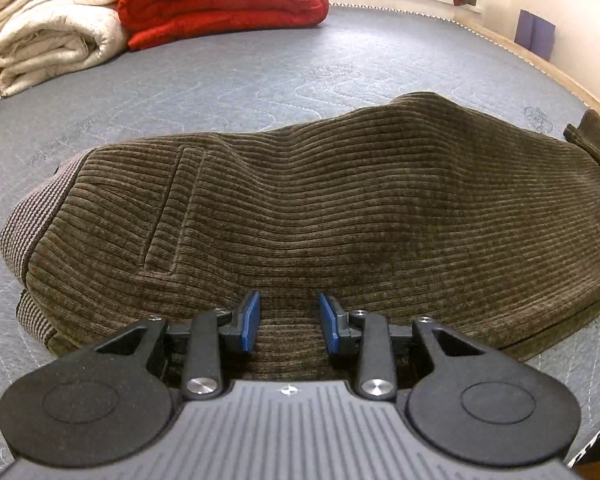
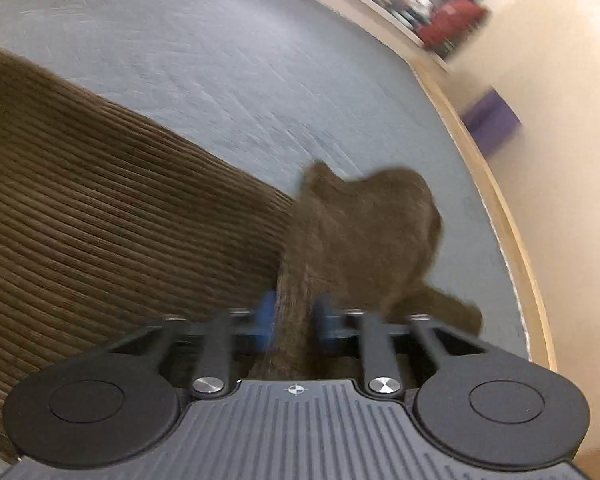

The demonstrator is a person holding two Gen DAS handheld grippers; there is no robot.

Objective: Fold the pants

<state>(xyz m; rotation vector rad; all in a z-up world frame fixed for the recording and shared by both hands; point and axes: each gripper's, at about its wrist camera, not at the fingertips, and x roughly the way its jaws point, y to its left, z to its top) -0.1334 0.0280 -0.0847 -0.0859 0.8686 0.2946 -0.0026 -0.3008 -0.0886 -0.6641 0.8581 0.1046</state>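
Here the left gripper (image 1: 289, 322) holds its two blue-padded fingers (image 1: 249, 322) apart, with nothing between them; they sit low over the near edge of the pants (image 1: 320, 208). The right gripper (image 2: 294, 322) has its two fingers (image 2: 266, 320) closed on a bunched strip of the same cloth, which rises between them and flares into a blurred flap beyond. The right view is smeared by motion, so fine detail there is lost.

There is one pair of pants, in brown wide-rib corduroy, lying across the bed (image 1: 260, 76) in a broad, humped, doubled-over mass. A stitched patch pocket (image 1: 172, 216) shows on its left part, and a finer ribbed waistband (image 1: 28, 224) wraps the left end. The right end tapers toward the bed's right side, where the right gripper has it.

The bed is a grey quilted mattress with wavy stitching and a pale wooden rim (image 2: 500, 208). Beyond the pants a wide bare stretch of mattress runs to the far side. At the far left corner sit two folded blankets, one cream and fleecy (image 1: 48, 28), one red (image 1: 220, 0), touching each other and well apart from the pants.
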